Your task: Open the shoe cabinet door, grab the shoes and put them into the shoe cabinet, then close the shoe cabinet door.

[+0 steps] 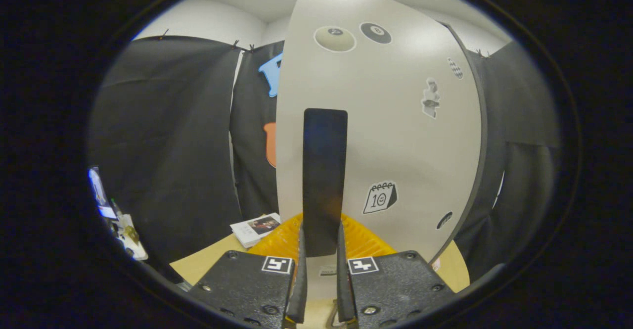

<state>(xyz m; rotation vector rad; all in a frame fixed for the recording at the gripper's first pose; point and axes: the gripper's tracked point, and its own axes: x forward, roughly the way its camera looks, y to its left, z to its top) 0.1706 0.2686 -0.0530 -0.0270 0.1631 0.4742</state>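
The gripper (321, 250) is pinching the black handle (324, 180) on the white door (395, 121); pulling crooked, it may be slipping off.

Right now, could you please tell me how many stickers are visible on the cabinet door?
6 on the cabinet door: two billiard balls near the top, a checkered one and a figure near its right edge, a calendar and a dark oval lower down; the handle may hide others.
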